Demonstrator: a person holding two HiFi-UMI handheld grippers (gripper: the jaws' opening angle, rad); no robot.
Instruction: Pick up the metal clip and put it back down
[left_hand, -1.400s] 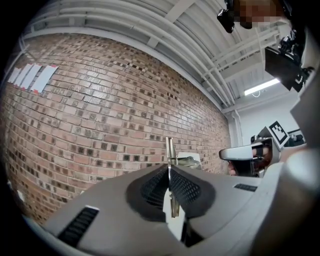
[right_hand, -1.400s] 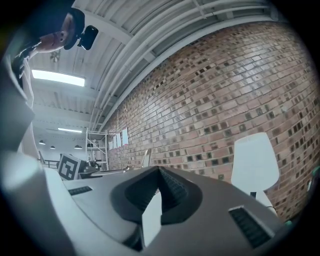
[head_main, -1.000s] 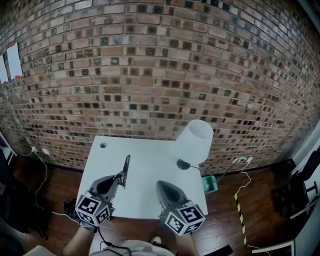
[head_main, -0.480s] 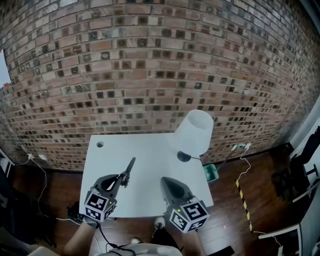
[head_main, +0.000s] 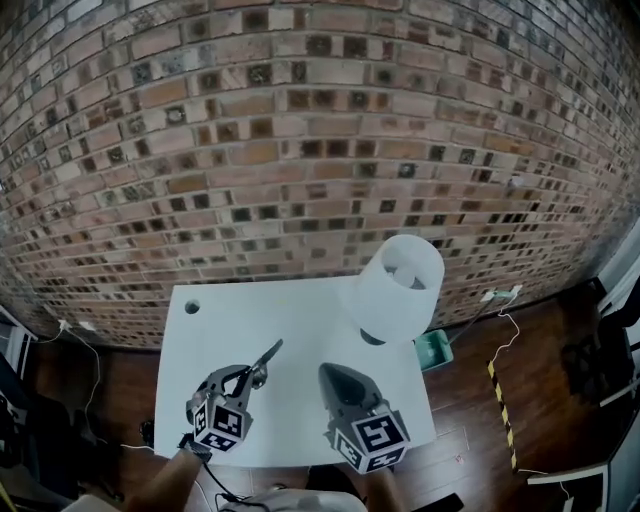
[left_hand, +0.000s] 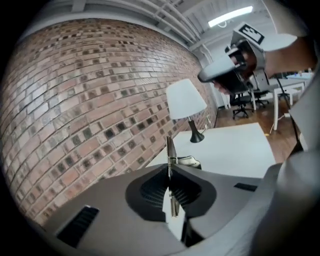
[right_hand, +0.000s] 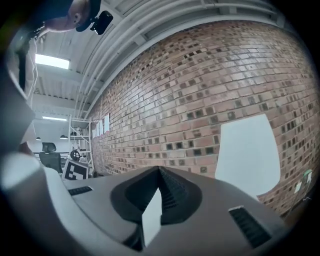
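Note:
My left gripper (head_main: 250, 376) is shut on the metal clip (head_main: 268, 357), a thin silver strip that sticks out past the fingertips toward the upper right, over the white table (head_main: 300, 320). In the left gripper view the clip (left_hand: 170, 152) stands upright, pinched between the closed jaws of the left gripper (left_hand: 169, 169). My right gripper (head_main: 325, 371) hovers to the right of the clip, over the table's front half, shut with nothing in it. In its own view the right gripper (right_hand: 159, 170) has its jaws meeting, pointed at the brick wall.
A lamp with a white shade (head_main: 398, 290) stands at the table's back right corner, close to the right gripper. A cable hole (head_main: 191, 307) sits at the back left. A brick wall (head_main: 300, 150) rises behind the table. On the floor to the right are a green bin (head_main: 435, 348) and cables.
The left gripper has swung the held clip from pointing straight ahead to pointing up-right. Both grippers sit a little lower in view as the head camera shifted. The grip has not changed.

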